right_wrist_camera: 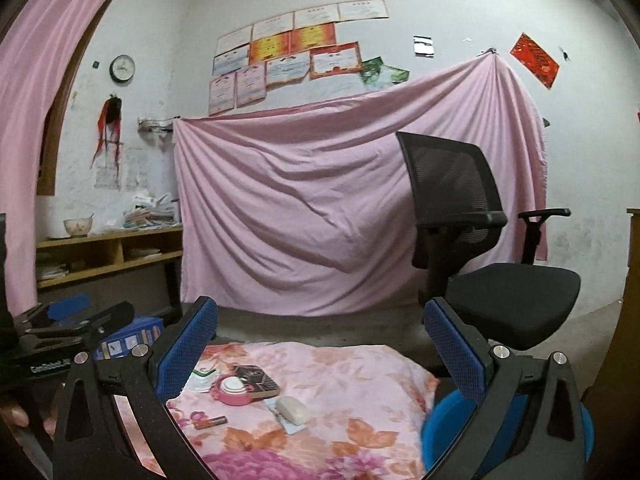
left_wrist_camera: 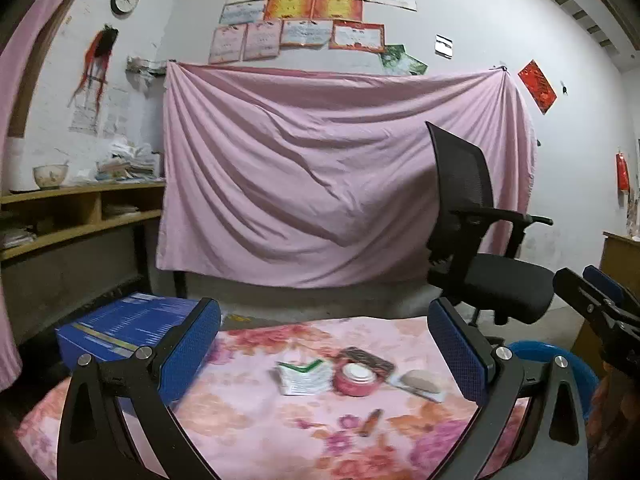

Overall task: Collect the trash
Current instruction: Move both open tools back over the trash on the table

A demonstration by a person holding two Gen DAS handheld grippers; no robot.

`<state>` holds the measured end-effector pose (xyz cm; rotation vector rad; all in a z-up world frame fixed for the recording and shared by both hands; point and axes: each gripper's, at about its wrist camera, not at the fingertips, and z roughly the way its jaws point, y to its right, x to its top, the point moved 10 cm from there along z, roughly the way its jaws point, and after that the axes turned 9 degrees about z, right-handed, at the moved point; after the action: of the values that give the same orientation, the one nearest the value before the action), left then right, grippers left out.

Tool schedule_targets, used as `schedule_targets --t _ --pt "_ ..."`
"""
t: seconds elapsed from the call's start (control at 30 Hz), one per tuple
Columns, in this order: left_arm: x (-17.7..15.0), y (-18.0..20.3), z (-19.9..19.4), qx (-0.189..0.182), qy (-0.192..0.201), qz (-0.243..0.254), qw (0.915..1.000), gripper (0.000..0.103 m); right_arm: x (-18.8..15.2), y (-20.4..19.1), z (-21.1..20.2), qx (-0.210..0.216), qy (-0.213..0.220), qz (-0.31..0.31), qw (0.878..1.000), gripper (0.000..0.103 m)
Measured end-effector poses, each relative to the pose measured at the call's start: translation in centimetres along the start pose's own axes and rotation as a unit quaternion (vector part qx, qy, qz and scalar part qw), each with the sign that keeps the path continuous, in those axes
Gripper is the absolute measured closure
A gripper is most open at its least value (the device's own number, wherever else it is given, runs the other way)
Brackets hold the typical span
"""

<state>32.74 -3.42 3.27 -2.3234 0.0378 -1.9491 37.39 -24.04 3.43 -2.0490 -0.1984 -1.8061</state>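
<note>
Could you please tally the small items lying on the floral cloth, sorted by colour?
White and green packet: 1
Pink round container: 1
Dark flat box: 1
White oval item: 1
Small orange-brown stick: 1
Total: 5

Floral pink cloth (left_wrist_camera: 256,432) covers surface ahead of both tools; between left tool's fingers, near far edge: white-green packet (left_wrist_camera: 306,376); pink round container (left_wrist_camera: 356,379) touching its right side; dark flat box (left_wrist_camera: 366,358) just behind container; whitish soap-like lump on wrapper (left_wrist_camera: 420,384) right of container; small brown tube (left_wrist_camera: 370,422) nearer tool, apart.
</note>
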Motion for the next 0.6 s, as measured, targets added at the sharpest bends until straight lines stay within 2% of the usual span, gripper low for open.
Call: schedule_targets --t 0.13,0.33,0.5,0.6 --pt "-1.0 -2.1 -0.4 0.01 0.001 0.006 0.9999 0.002 -1.5 -1.2 1.5 0.011 -0.025 -0.008 1.0 0.0" --pt "-3.8 -3.9 0.9 0.01 -0.033 0.012 0.9993 0.002 -3.8 -2.5 3.4 0.011 -0.063 -0.036 0.997 0.0" --pt "-5.6 -3.6 2.1 -0.017 -0.067 0.0 0.9976 0.002 -6.5 -3.1 5.0 0.019 -0.116 -0.058 0.991 0.0" --pt "-5.9 -2.9 2.9 -0.038 -0.085 0.006 0.9956 0.002 -7.4 -2.7 5.8 0.026 -0.144 -0.047 0.988 0.0"
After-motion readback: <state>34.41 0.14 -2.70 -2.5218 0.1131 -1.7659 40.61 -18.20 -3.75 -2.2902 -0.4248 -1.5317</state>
